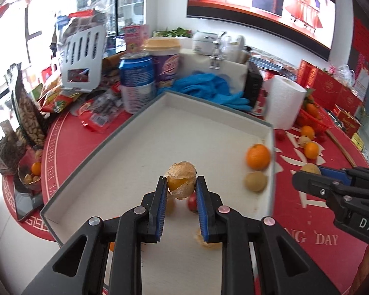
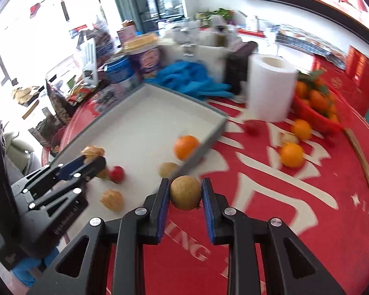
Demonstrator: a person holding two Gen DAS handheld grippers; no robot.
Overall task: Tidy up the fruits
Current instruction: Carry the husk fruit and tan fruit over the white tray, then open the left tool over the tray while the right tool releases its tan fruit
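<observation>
**Fruits held in both tongs over a grey tray**

Fruits sit gathered in a shallow grey tray point(image 1: 145, 113) with a pale floor, set on a red printed surface point(image 2: 270, 196). The left tongs point(image 1: 182, 184) are clenched on a husked golden berry point(image 1: 180, 179), its papery shell split to show the yellow fruit, held above the tray floor. The right tongs point(image 2: 185, 193) grip a round brown fruit point(image 2: 186, 192) between their blue pads, just outside the tray's near-right wall. Inside the tray lie an orange point(image 1: 257, 156) and a second brown fruit point(image 1: 255, 181), both close to the right wall, along with a small red fruit point(image 2: 116, 173) and another husked berry point(image 2: 112, 199). Out on the red cloth, to the right of the tray, two more oranges point(image 2: 292, 154) and a small pale fruit point(image 2: 289, 138) rest in front of a red basket point(image 2: 317, 120) heaped with oranges. A white paper roll point(image 2: 270, 88) stands upright beside the basket. Blue gloves point(image 1: 209, 88), a blue can point(image 1: 136, 83) and snack packets crowd the far side of the tray.
</observation>
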